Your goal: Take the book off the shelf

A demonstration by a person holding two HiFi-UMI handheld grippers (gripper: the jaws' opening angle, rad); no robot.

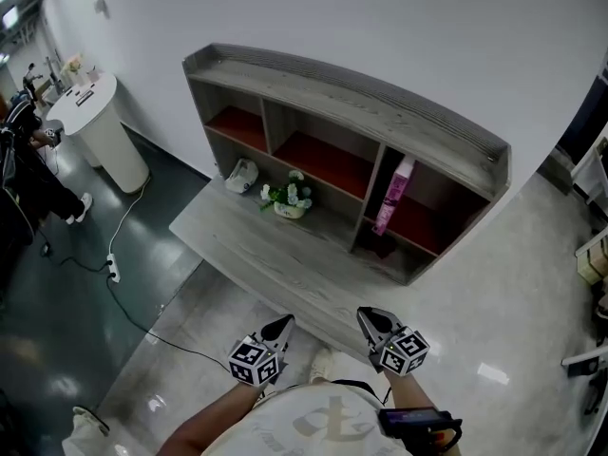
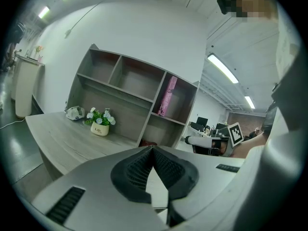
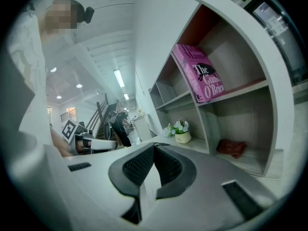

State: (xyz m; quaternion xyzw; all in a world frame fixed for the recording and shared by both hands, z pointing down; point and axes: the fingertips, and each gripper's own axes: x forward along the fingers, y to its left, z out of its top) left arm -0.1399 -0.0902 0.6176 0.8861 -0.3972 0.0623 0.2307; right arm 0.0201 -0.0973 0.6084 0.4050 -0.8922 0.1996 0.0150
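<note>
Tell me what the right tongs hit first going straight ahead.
Likely the flower pot on the desk, left of the shelf divider; the pink book sits higher. Depth is unclear.

The person wore a white T-shirt point(image 1: 313, 424) with a faint grey print and a black wrist strap point(image 1: 418, 422). The left gripper point(image 1: 284, 322) and right gripper point(image 1: 367, 314) were pale grey, each with a black-and-white marker cube point(image 1: 255, 360) and black ribbed pads point(image 2: 137, 170).

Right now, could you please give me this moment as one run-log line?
phase: pre-reach | left gripper: shut, empty | right gripper: shut, empty | book: leaning, upper right compartment of shelf, untouched
</note>
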